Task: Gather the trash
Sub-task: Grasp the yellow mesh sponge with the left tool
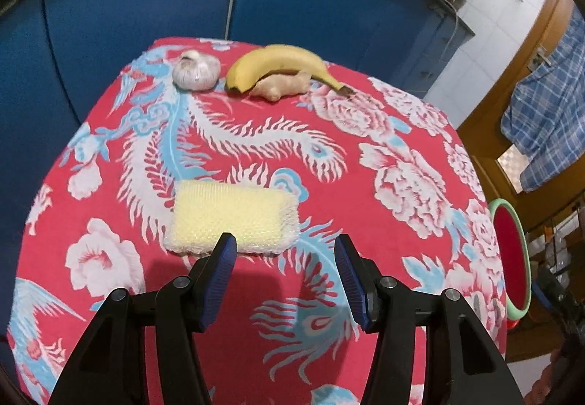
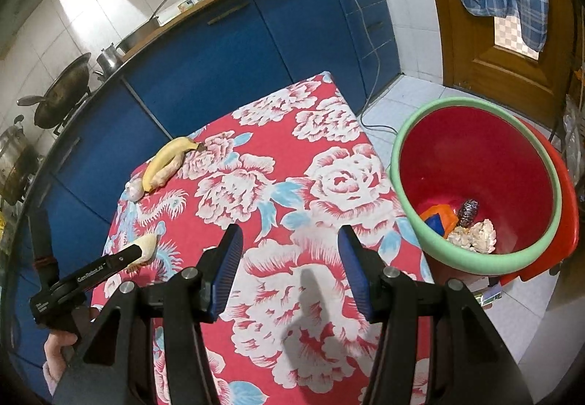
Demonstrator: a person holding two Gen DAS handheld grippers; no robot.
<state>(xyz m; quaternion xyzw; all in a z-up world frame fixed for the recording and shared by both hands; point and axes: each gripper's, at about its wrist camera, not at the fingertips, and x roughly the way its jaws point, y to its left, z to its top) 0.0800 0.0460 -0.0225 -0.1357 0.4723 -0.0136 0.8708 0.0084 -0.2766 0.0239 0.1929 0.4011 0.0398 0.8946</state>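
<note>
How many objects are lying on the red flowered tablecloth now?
4: a yellow sponge just ahead of the left gripper, and at the far edge a garlic bulb, a banana and ginger against it.

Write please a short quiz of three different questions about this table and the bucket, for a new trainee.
1. True or false: the left gripper is holding the yellow sponge.
2. Which item touches the banana? A) ginger piece B) sponge C) bucket
3. Fill in: the red bucket has a ____ rim.

Key:
1. False; its jaws are open and empty, with the sponge just ahead.
2. A, the ginger piece; the garlic bulb lies beside them.
3. Green.
</note>
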